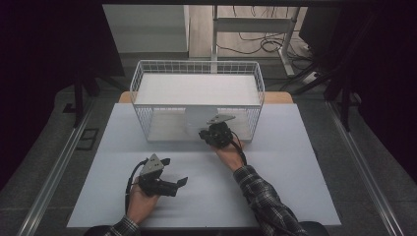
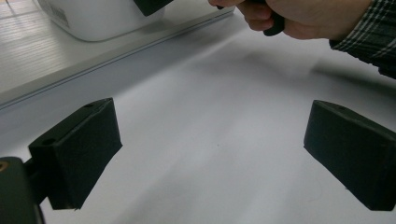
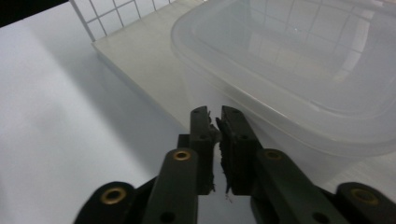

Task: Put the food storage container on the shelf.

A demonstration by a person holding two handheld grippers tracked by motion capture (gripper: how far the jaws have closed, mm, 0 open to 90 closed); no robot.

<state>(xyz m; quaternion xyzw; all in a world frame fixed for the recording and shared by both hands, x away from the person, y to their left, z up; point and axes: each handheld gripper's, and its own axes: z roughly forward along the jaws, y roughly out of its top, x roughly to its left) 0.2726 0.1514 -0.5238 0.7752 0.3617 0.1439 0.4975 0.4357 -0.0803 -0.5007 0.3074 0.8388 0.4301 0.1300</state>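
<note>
The plastic tub (image 3: 299, 70), translucent, smooth and round-cornered, sits in the white wire basket (image 1: 142, 83) just ahead of the right gripper (image 3: 218, 114), whose ridged black jaws stand nearly shut with nothing between them. The left gripper (image 1: 178, 183) rests wide open over the matte pale table (image 1: 275, 187). The right gripper view reveals the tub's glossy rim.

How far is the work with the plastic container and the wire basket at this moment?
Done: the plastic container sits on the basket's floor, inside the wire basket. In hand: the right gripper is at the container's near rim, jaws almost together with nothing between them. The left gripper rests open above the table, holding nothing. Left: probably drawing the right gripper back from the basket.
</note>
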